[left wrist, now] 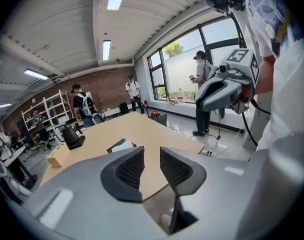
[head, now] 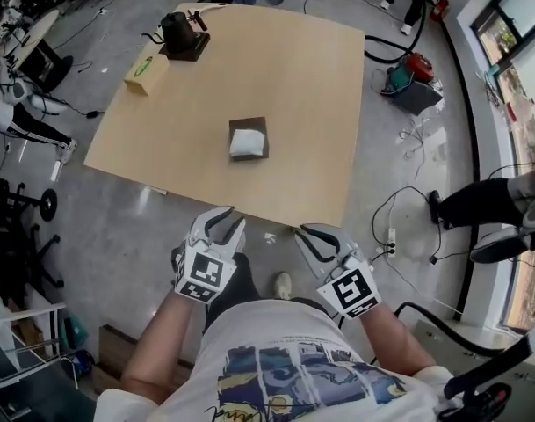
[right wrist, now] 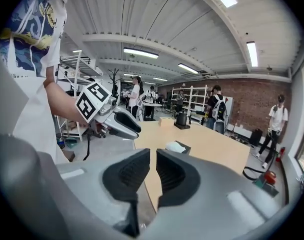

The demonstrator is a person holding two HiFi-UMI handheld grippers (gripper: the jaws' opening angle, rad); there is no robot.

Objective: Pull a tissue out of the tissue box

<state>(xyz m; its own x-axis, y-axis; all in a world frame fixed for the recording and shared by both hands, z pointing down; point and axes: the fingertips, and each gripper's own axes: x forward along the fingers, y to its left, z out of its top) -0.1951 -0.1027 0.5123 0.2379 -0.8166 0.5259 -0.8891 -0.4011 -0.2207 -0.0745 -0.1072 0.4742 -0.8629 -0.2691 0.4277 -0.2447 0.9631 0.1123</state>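
Two grippers hover off the table's (head: 302, 86) near edge, clear of it. Our left gripper (head: 226, 221) has its jaws spread, nothing between them. Midway across the table, nearer the near edge, sits the tissue box (head: 249, 122), a white tissue (head: 247, 142) showing on top. Our right gripper (head: 307, 235) is pressed all but together, empty.
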